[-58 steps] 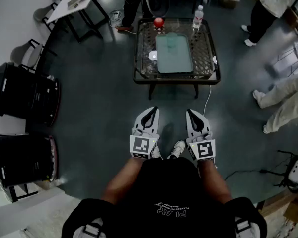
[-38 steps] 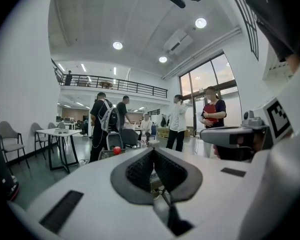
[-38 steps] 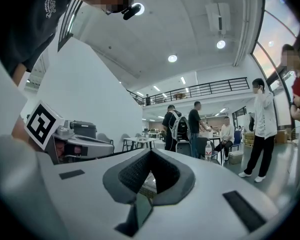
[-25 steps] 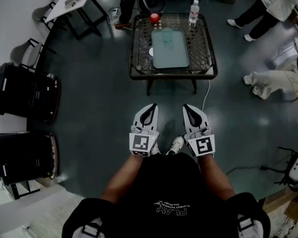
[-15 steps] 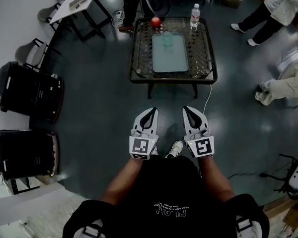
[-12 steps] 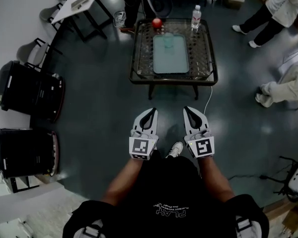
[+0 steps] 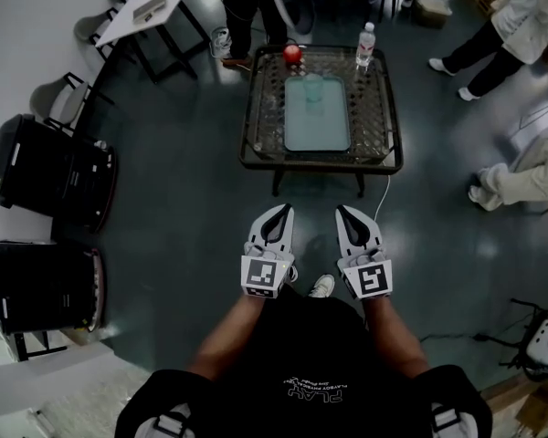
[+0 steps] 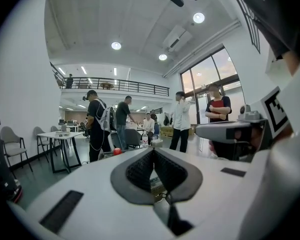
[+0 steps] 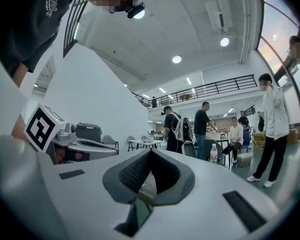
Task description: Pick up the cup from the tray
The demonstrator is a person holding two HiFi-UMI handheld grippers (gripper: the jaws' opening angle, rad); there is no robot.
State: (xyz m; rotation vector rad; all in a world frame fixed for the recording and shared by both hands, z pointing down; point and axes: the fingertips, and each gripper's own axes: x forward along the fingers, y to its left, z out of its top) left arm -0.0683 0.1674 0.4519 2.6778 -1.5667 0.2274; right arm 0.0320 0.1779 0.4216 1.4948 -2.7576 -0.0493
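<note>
A pale translucent cup (image 7: 312,88) stands at the far end of a light teal tray (image 7: 317,128) on a low wire-top table (image 7: 257,126), far ahead of me. My left gripper (image 7: 283,211) and right gripper (image 7: 343,211) are held side by side close to my body, over the floor and well short of the table. Both are shut with nothing between the jaws. In the left gripper view the gripper's (image 8: 152,151) dark pads meet at the tip. It is the same for the gripper (image 9: 150,152) in the right gripper view. The cup is hidden in both gripper views.
A red ball (image 7: 292,53) and a water bottle (image 7: 364,44) stand at the table's far edge. Two black cases (image 7: 46,172) sit at the left, a white table (image 7: 146,7) at upper left. People (image 7: 521,167) stand at the right. A cable (image 7: 380,194) trails from the table.
The head view has shifted, so the table sits a little lower in it. The people at the right have moved. Both grippers stay shut, side by side, slightly lower in the frame.
</note>
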